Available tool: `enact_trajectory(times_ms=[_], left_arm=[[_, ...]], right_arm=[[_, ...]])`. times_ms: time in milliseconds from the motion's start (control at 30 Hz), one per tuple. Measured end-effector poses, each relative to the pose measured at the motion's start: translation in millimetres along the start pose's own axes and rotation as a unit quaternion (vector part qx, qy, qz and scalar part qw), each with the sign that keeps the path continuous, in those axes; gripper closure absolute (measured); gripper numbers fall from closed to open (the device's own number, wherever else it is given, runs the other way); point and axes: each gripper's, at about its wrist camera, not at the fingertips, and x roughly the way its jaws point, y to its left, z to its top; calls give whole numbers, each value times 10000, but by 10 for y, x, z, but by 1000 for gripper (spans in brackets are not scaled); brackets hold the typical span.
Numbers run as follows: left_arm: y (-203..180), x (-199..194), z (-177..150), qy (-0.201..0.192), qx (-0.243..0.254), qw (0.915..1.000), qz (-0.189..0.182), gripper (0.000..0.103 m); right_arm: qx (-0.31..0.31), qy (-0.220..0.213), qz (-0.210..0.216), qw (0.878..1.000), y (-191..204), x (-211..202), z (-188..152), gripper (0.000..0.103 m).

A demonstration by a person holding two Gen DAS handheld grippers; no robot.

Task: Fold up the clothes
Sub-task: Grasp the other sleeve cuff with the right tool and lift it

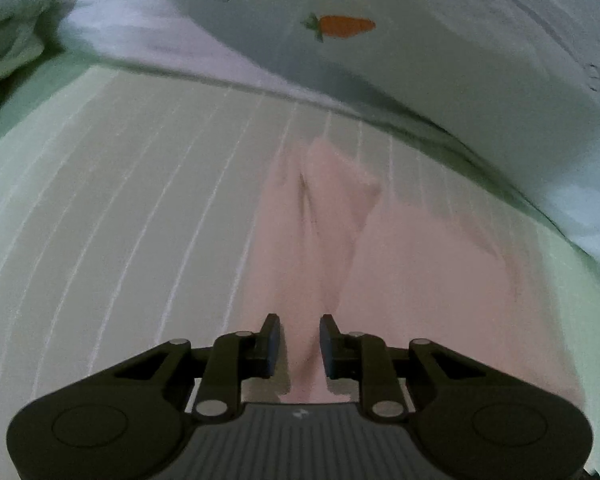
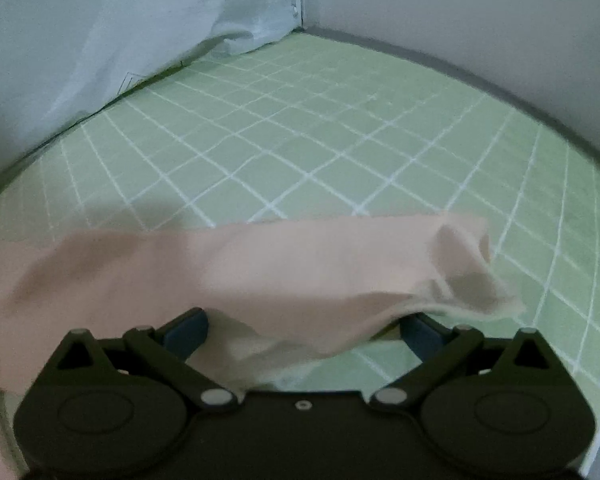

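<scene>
Fold in progress, pink garment (image 2: pixel 228 276) on the green grid mat (image 2: pixel 340 152). Your left gripper (image 1: pixel 299 344) has its fingers set narrow, with a ridge of the pink cloth running up between them; a gap shows on either side of the ridge, so whether the pads actually pinch it cannot be told. Your right gripper (image 2: pixel 308 330) has its fingers spread wide, and a band of the garment drapes across them, lifted off the mat, its far end curling into a loose open tube toward the right.

To do this step well, judged from the cloth's sag: close the right fingers on the draped edge before you carry it, since an unpinched band is likely to slide off. Keep the left end low against the mat as an anchor, and move both ends together so the band lands flat, not twisted. Align the edge with a white grid line on the mat; the lines give you a ready straightedge.

Surface and surroundings: the mat is pale green, ruled in white squares, and looks smooth enough for cloth to slip. Beyond the mat's far edge hangs a pale blue fabric printed with an orange carrot (image 1: pixel 342 26). To the right of the mat stands a plain grey wall (image 2: pixel 480 20), meeting the fabric at the mat's far corner.
</scene>
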Motion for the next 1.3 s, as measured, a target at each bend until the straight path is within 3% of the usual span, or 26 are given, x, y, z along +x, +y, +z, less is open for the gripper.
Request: enact_trajectory(times_ms=[233, 433, 500, 567, 633, 833, 933, 1100, 1167, 1233, 1300], left_arm=[[-195, 485, 534, -216, 321, 9992, -98, 79], [-425, 558, 789, -196, 390, 9990, -111, 78], [-442, 501, 813, -289, 386, 9988, -113, 68], [-454, 431, 835, -399, 362, 9985, -101, 43], [-456, 330, 855, -545, 292, 9981, -59, 27], [-256, 4, 664, -774, 35, 9966, -267, 16], [-153, -123, 442, -656, 74, 9976, -195, 15], [51, -345, 1, -311, 171, 9992, -187, 15], [134, -426, -141, -231, 210, 9994, -176, 15], [226, -504, -233, -216, 180, 9995, -140, 15], [312, -606, -278, -195, 89, 9996, -175, 15]], right_arm=[[-19, -12, -13, 10000, -45, 8, 82, 0], [-34, -42, -18, 10000, -29, 31, 88, 0], [0, 20, -1, 10000, -41, 23, 109, 0], [113, 83, -9, 9999, -72, 14, 126, 0], [269, 99, -17, 9996, -117, -2, 126, 0], [390, 92, -236, 9989, -217, -5, 100, 0], [353, 35, -324, 9988, -232, 14, 95, 0], [85, 0, -74, 9999, -266, 31, 120, 2], [-161, -104, 159, 9997, -237, -7, 124, 20], [-472, -241, 477, 9975, -163, -60, 128, 70], [-741, -244, 698, 9945, -36, -83, 148, 91]])
